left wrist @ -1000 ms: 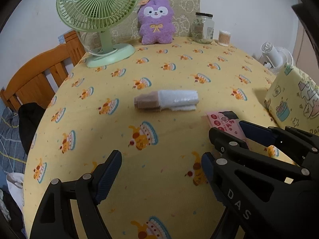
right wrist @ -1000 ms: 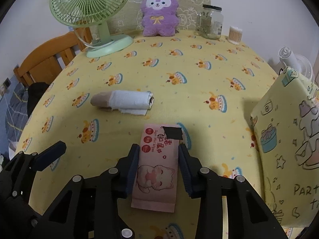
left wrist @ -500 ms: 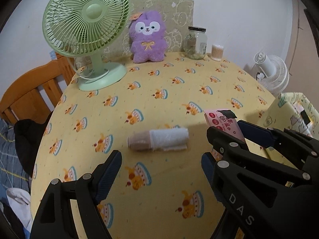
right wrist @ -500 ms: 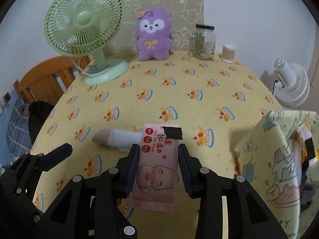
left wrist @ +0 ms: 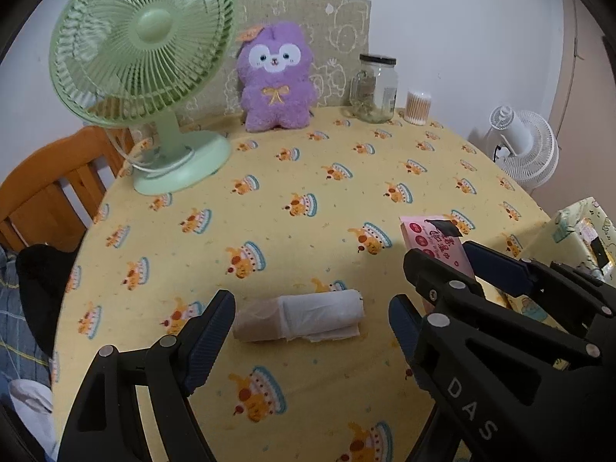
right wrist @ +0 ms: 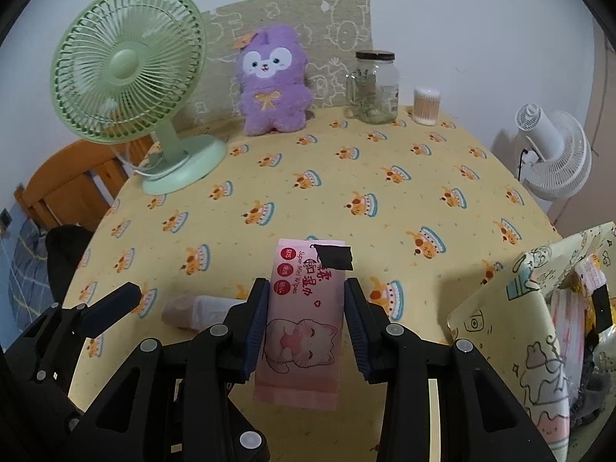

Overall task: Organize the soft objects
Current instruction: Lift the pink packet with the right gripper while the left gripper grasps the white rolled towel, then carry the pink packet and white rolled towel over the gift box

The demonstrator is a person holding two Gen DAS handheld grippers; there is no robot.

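My right gripper [right wrist: 306,319] is shut on a pink pack of wet wipes [right wrist: 304,308] and holds it above the yellow tablecloth; the pack also shows in the left wrist view [left wrist: 435,240]. My left gripper [left wrist: 312,327] is open and empty, its jaws either side of a rolled white and beige cloth [left wrist: 300,317] lying on the table. The roll shows partly in the right wrist view [right wrist: 192,310]. A purple plush toy [left wrist: 275,79] sits upright at the table's far edge.
A green desk fan [left wrist: 146,61] stands far left. A glass jar [left wrist: 375,88] and a cotton swab tub [left wrist: 417,107] stand far right. A patterned storage box [right wrist: 539,331] with pink packs inside stands right of the table. A wooden chair [left wrist: 38,188] is left.
Both grippers have lifted and pulled back from the table, so the view is higher. The wipes pack rose with the right gripper. The cloth roll now lies between the left jaws.
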